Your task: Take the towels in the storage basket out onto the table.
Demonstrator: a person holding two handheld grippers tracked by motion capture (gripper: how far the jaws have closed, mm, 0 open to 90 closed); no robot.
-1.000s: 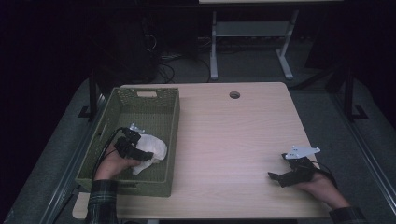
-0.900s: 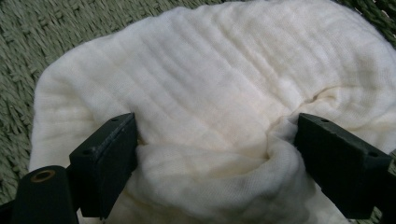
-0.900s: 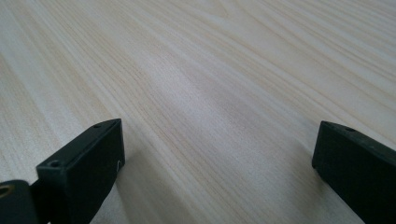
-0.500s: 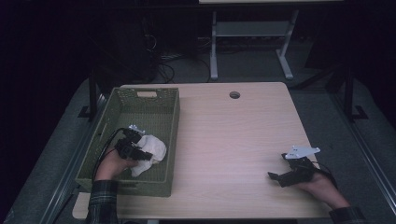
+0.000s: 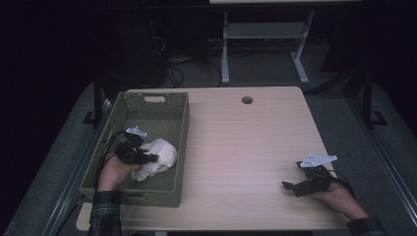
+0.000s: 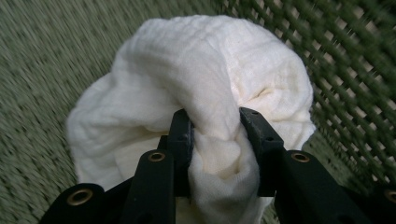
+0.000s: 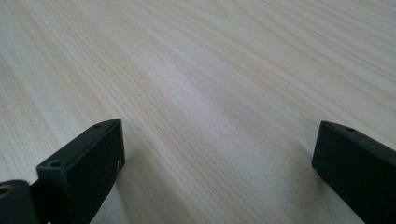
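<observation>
A crumpled white cloth (image 6: pixel 205 88), bunched with no clear long axis, sits in the green basket (image 5: pixel 178 123), pinched by the left gripper (image 6: pixel 215 135), whose jaws have just been closing. The right gripper (image 7: pixel 215 154) rests wide open and empty on the surface (image 5: pixel 246 147).

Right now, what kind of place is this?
Probably a lab or workshop data-collection station: a bare wooden table with a cable hole, loose cables on the floor behind, and another desk frame beyond.

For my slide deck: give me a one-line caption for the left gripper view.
Left gripper, its jaws just closed, pinches a bunched white cloth inside the green mesh basket.
</observation>
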